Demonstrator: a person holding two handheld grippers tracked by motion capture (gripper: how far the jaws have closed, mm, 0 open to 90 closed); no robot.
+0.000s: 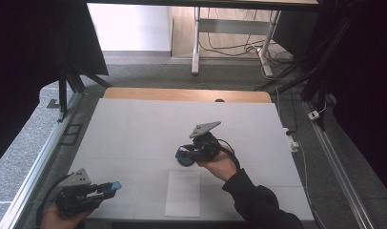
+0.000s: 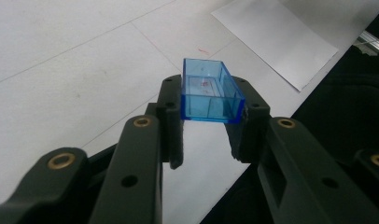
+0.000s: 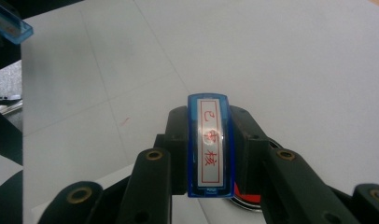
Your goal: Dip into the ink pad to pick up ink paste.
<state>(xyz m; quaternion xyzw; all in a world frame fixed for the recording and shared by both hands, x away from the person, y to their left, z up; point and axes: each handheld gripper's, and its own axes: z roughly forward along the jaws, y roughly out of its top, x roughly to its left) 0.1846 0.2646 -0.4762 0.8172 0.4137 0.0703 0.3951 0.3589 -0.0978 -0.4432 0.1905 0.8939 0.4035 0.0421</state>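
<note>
Between right fingers (image 3: 209,154), blue stamp (image 3: 209,144) (red-lettered label), left fingers (image 2: 207,135) gripping cap (image 2: 210,91)

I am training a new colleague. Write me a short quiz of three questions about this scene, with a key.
1. True or false: the left gripper holds a clear blue cap.
2. What does the right gripper hold? A) a pen B) a blue stamp with a red-lettered label C) nothing
3. What lies flat on the table between the two grippers, near the front edge?

Key: 1 true; 2 B, the stamp; 3 a white sheet of paper.

Paper sheet (image 1: 183,193) on table (image 1: 134,124)
</note>
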